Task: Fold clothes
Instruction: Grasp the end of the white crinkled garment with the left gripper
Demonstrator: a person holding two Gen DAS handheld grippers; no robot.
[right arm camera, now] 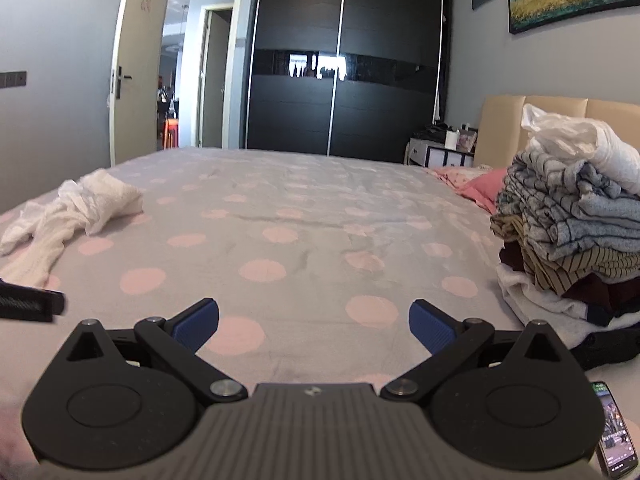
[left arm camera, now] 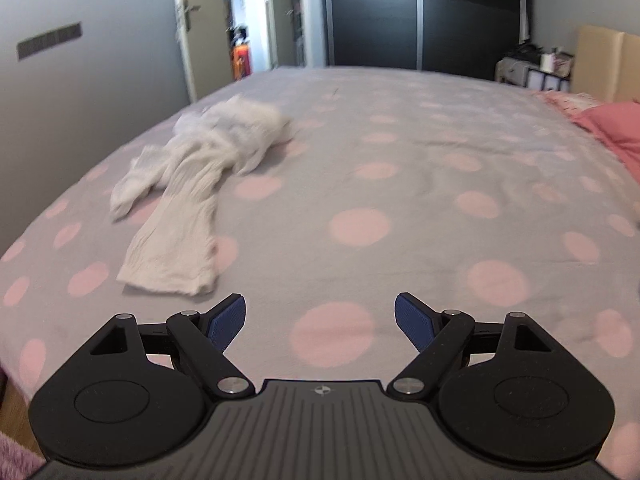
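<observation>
Both grippers spread, empty, over the bed.

Left gripper [left arm camera: 320, 322] and right gripper [right arm camera: 314, 326] hold nothing. White garment [left arm camera: 192, 184] lies crumpled on the spotted grey bedspread [left arm camera: 400, 184], left of both, blurred in the left view. Clothes stack [right arm camera: 572, 220] and phone [right arm camera: 616, 436] cut off at right. Dark wardrobe [right arm camera: 344, 60] behind.

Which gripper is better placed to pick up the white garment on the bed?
Left. The white garment lies just ahead of the open left gripper, while from the open right gripper it sits far off to the left.
</observation>
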